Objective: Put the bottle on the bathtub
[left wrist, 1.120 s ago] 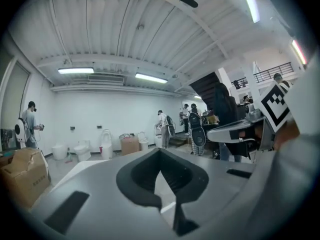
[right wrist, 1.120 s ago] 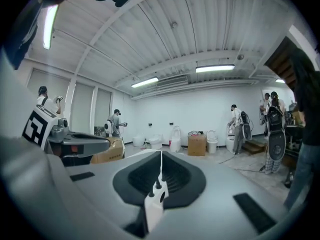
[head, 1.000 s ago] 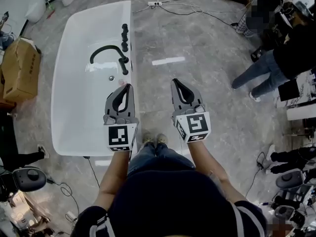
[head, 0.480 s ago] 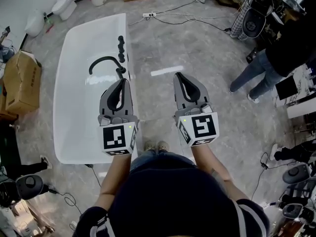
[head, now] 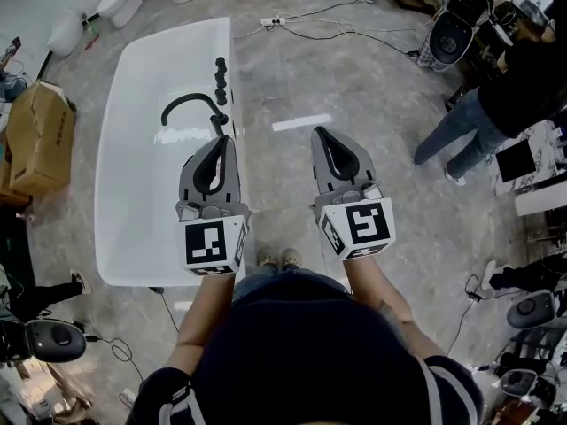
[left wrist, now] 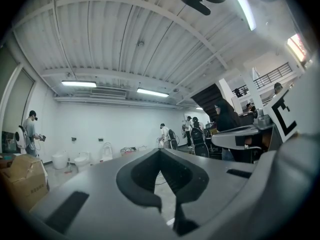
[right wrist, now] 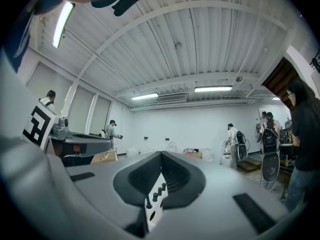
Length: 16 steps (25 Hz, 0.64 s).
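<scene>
The white bathtub (head: 133,193) lies on the floor at the left of the head view, with a black curved faucet (head: 190,106) and a row of black knobs (head: 221,73) on its right rim. No bottle shows in any view. My left gripper (head: 229,142) hovers over the tub's right rim, jaws shut and empty. My right gripper (head: 317,135) hangs level with it over the grey floor, also shut on nothing. In the left gripper view the left gripper (left wrist: 160,151) points across the room. In the right gripper view, below the right gripper (right wrist: 161,154), the knobs (right wrist: 157,196) peek through the jaws' opening.
A cardboard box (head: 37,144) stands left of the tub. A person in jeans (head: 461,135) stands at the right among equipment and cables. A power strip (head: 273,22) and a white tape strip (head: 301,123) lie on the floor. Toilets (head: 66,34) sit at the far left.
Both grippers have risen a little toward the camera and stayed shut. The head view has shifted, so the tub sits slightly further up and left.
</scene>
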{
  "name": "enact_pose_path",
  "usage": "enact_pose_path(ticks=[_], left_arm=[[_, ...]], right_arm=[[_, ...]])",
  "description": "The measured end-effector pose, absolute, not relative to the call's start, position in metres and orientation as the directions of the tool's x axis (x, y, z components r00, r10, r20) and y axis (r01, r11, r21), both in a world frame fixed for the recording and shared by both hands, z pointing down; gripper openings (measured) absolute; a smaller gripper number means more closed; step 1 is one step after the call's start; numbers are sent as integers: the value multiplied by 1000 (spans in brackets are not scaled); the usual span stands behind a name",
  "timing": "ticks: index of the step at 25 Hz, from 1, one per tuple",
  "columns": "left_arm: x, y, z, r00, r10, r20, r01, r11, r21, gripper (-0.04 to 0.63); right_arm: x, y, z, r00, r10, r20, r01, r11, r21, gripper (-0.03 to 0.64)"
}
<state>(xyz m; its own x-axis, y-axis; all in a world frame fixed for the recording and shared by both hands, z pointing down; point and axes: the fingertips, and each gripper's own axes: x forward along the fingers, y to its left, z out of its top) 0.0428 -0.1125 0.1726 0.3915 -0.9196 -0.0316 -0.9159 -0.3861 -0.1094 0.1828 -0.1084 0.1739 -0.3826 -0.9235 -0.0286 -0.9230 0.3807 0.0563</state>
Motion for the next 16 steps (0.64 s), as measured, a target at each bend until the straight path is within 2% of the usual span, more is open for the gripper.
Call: enact_pose_path(ticks=[16], left_arm=[[46,-124,179,379,-925,-22,-920,-374,-112,21]], right_arm=[[184,-123,185,-411,-911,-14,-911,410,44,28]])
